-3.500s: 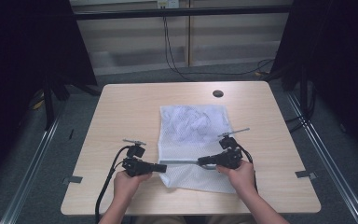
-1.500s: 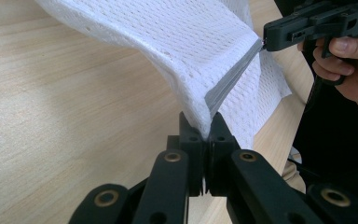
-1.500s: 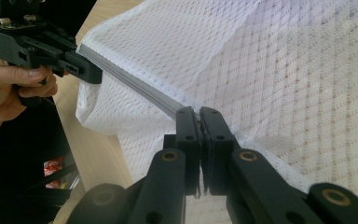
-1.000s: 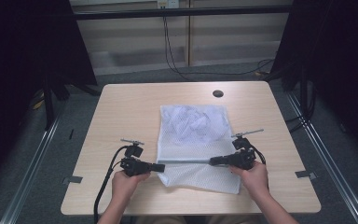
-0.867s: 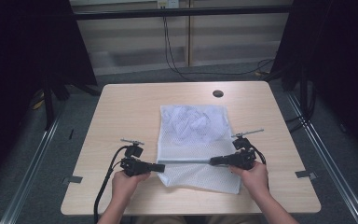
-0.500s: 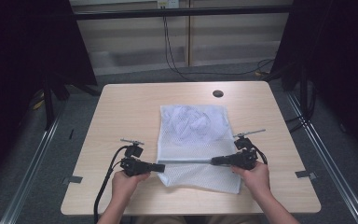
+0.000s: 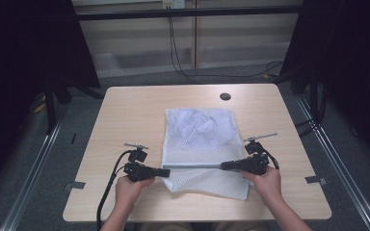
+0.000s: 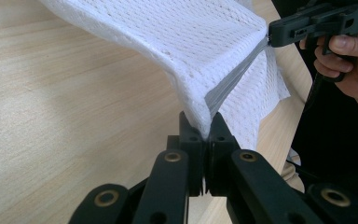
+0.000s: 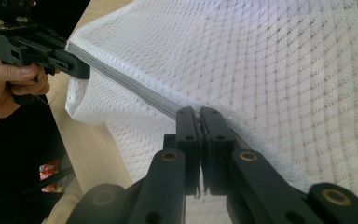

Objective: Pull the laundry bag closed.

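The pale wooden worktop carries a white mesh laundry bag, lying flat at its centre with the near part lifted along a grey zipper band. The left hand-held gripper is clamped on the band's left end, and the right hand-held gripper pinches its right end, stretching it taut between them.
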Motion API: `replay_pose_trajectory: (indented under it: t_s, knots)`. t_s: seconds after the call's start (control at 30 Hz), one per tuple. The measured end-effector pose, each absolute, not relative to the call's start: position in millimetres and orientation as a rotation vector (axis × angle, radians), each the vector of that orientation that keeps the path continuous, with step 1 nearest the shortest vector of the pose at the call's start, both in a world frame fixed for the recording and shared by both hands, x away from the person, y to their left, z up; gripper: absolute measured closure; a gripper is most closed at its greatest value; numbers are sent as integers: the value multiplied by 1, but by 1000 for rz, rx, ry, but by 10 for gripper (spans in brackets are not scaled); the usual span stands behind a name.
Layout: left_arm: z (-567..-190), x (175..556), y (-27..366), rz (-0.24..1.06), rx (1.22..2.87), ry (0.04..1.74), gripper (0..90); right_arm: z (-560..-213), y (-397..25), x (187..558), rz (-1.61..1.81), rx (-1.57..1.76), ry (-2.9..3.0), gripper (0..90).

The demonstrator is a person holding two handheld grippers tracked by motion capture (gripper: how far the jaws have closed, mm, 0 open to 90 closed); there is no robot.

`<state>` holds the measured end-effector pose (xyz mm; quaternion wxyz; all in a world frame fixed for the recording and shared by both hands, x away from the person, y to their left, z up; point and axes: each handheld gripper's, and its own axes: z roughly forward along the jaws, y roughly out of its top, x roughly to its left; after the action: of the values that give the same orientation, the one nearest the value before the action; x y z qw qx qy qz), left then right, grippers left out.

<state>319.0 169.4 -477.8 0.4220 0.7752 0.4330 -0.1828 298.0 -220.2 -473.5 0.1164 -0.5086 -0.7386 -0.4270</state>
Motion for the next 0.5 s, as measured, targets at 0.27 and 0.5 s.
replay_pose_trajectory:
  t_s: [0.27, 0.5]
  knots:
    - [-478, 320, 171, -452, 1938, 1081, 884, -474, -229, 296, -1254, -1503, -2160, 865]
    - [-478, 319, 171, -452, 1936, 1083, 884, -473, -229, 296, -1254, -1502, -2155, 865]
